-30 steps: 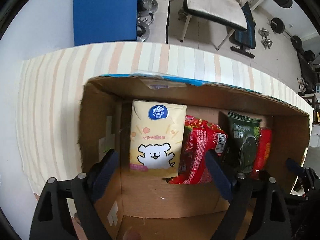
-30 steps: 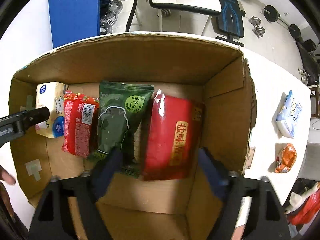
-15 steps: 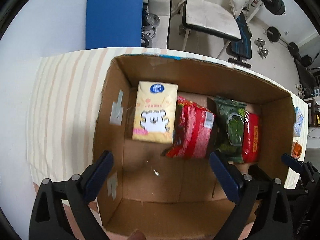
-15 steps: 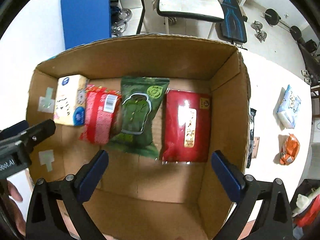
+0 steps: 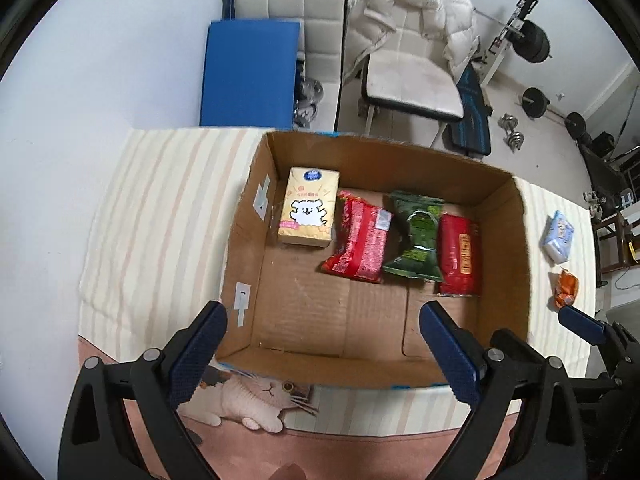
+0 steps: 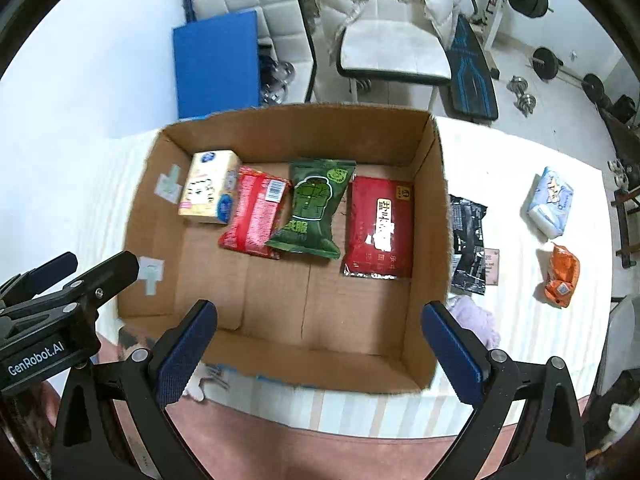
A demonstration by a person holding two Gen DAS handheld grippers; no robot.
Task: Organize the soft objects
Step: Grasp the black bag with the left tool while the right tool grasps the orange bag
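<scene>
Cardboard walls frame four soft packs lined up along the far side of an open box [image 6: 430, 208] on a striped tablecloth [image 5: 160, 216]. From the box's left to right lie a yellow tissue pack [image 6: 208, 188] printed with a white bear, a red snack bag [image 6: 256, 212], a dark green snack bag [image 6: 314, 208] whose left edge overlaps the red one, and a flat red packet [image 6: 380, 228] near the right wall. The near half of the box floor is bare cardboard.

Outside the box, just beside its right wall, a black packet [image 6: 468, 240] lies on the cloth, with a pale purple soft item [image 6: 476, 320] nearer the camera. Farther right, well apart from the box, rest a light blue tissue pack [image 6: 550, 202] and an orange bag [image 6: 562, 276].

Both tools hover above the box's near edge, gripping nothing. The left gripper [image 5: 324, 354] has its blue-padded fingers [image 5: 196, 352] spread wide, and the right gripper [image 6: 320, 354] likewise holds its fingers [image 6: 450, 354] wide apart. In the right wrist view the left gripper shows at the lower left, beside the box's left wall.

A cat picture [image 5: 256, 396] on the cloth peeks out below the box's near wall. Beyond the table stand a blue board [image 5: 248, 72], a white chair [image 5: 408, 80] draped with a puffy white jacket [image 5: 420, 8], and dumbbells [image 5: 514, 134] on the floor.
</scene>
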